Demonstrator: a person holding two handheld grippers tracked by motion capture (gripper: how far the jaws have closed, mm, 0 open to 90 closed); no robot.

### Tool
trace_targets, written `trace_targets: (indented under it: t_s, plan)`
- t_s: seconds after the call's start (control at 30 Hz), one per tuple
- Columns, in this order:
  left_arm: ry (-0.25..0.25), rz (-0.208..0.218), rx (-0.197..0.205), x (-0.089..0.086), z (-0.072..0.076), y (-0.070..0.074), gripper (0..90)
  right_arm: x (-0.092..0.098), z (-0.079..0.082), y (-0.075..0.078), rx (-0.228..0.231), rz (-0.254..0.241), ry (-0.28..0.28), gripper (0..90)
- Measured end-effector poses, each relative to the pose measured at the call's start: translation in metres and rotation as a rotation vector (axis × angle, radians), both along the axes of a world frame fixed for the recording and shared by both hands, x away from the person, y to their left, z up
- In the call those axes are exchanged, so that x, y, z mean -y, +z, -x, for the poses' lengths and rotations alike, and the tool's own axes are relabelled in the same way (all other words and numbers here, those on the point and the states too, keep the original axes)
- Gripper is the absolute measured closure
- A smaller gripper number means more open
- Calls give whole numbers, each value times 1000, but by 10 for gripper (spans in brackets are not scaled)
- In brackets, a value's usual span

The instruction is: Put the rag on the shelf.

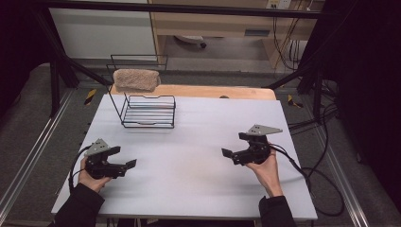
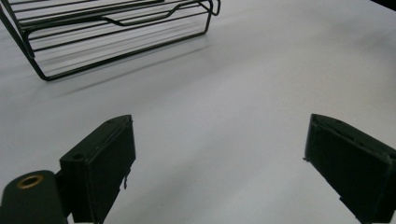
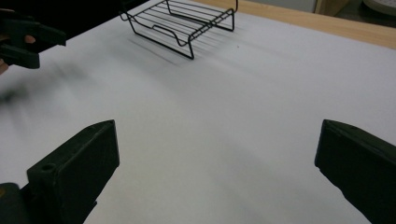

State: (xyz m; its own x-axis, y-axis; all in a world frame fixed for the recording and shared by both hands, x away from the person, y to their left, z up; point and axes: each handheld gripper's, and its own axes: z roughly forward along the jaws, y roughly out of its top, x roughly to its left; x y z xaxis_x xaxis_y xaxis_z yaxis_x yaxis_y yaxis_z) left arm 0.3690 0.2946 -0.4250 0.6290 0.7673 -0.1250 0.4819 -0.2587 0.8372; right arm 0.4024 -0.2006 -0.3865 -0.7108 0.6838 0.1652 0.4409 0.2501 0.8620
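A black wire rack (image 1: 147, 111) stands at the back left of the white table (image 1: 198, 170). A tan, rough block like a sponge (image 1: 136, 80) rests on top of its tall rear frame. My left gripper (image 1: 124, 157) is held low near the front left, open, with nothing between its jaws. My right gripper (image 1: 235, 144) is at the right of centre, also open and empty. In the left gripper view the left gripper (image 2: 224, 154) faces the rack (image 2: 116, 32) across bare table. The right gripper (image 3: 217, 158) points at the rack (image 3: 182, 23), with the left gripper (image 3: 28, 39) far off.
A wooden strip (image 1: 213, 91) runs along the table's back edge. Black frame posts (image 1: 56, 80) rise at both sides. Cables (image 1: 312, 175) trail off the right edge. Bare white surface lies between the two grippers and in front of the rack.
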Motion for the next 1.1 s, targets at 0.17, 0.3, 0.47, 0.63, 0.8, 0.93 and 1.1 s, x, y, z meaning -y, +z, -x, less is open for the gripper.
trace_targets:
  t_s: [0.17, 0.3, 0.47, 0.63, 0.8, 0.93, 1.1]
  plan:
    - [-8, -12, -12, 1, 1, -6, 85, 18, 9, -17, -21, -15, -18, 5]
    - [-19, -22, -23, 3, 1, -9, 85, 34, 16, -30, -38, -11, -40, 5]
    - [-28, -29, -22, 5, 1, -10, 86, 51, 24, -44, -54, -18, -61, 4]
    - [-36, -34, -19, 6, 2, -11, 87, 65, 32, -57, -90, -5, -81, 5]
    - [-53, -35, -19, 9, 3, -12, 88, 72, 37, -63, -119, -24, -92, 5]
    - [-59, -36, -19, 10, 4, -12, 88, 71, 36, -64, -117, -16, -91, 5]
    - [-59, -40, -25, 10, 4, -13, 88, 70, 37, -65, -124, -5, -90, 5]
